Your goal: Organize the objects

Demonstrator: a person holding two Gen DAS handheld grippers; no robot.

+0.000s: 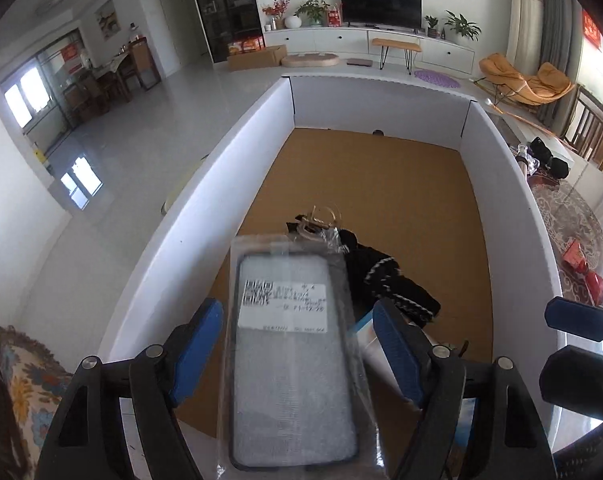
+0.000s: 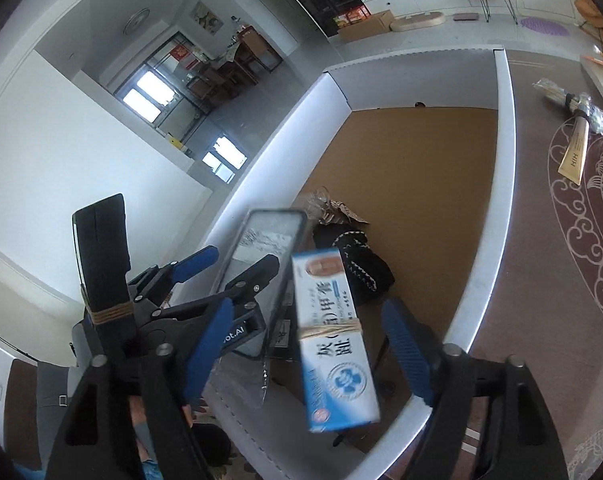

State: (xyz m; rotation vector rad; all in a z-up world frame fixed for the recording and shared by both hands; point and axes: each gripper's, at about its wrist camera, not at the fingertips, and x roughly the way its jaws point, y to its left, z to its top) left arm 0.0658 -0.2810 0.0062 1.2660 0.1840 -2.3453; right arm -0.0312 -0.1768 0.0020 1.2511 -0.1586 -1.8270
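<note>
Left claw [image 1: 297,344] wide; bagged phone case [image 1: 289,360] between its pads, contact unclear, above the box [image 1: 173,240]. Right claw [image 2: 305,344] wide, blue carton [image 2: 333,340] loose between its fingers. Black cloth [image 1: 385,276] lies on box floor.

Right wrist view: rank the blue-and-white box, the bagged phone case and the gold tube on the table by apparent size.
1. Blue-and-white box, largest, though nearest the lens.
2. Bagged phone case, somewhat smaller, partly hidden by the left claw.
3. Gold tube, smallest, but farthest away, so true size is unsure.
</note>
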